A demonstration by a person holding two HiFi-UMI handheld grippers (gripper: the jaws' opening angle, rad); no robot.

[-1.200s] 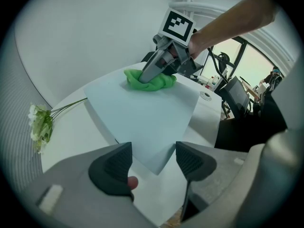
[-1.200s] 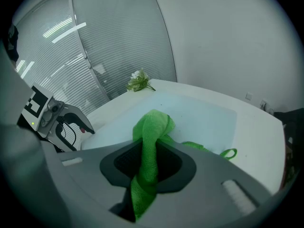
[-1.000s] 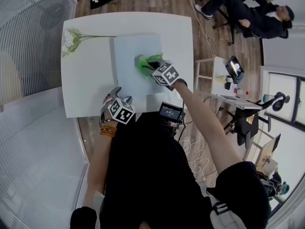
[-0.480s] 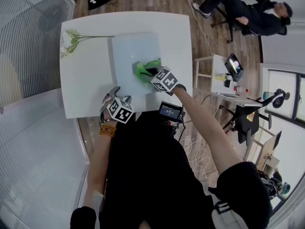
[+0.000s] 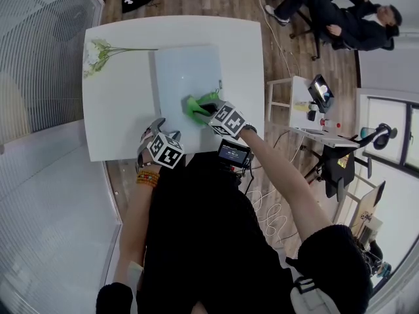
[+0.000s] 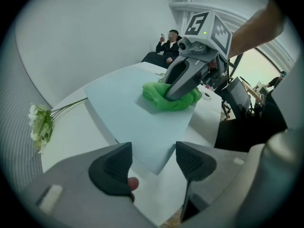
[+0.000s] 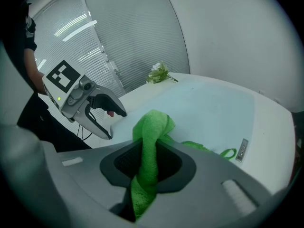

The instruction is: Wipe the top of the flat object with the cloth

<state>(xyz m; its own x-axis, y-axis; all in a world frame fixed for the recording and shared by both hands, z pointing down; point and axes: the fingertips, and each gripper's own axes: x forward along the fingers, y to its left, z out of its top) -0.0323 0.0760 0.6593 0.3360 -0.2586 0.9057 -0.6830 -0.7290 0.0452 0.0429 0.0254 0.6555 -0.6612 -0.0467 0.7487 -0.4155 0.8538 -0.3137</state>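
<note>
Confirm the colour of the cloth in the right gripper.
The cloth is bright green, clearest in the right gripper view.

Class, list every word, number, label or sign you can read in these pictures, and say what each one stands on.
No text here can be read.
Marker cubes on the left gripper and right gripper: square patterns, no letters.
Small tag on the flat object: too small to read.
Small lit screen: too blurred to read.

Head view: right claw [image 5: 208,108] covers part of the cloth [image 5: 194,107], centre frame. Label [image 7: 242,150] at the edge of the flat object [image 7: 209,103]: too small to read. Upper right: seated person [image 5: 337,18] clipped by the top edge.
</note>
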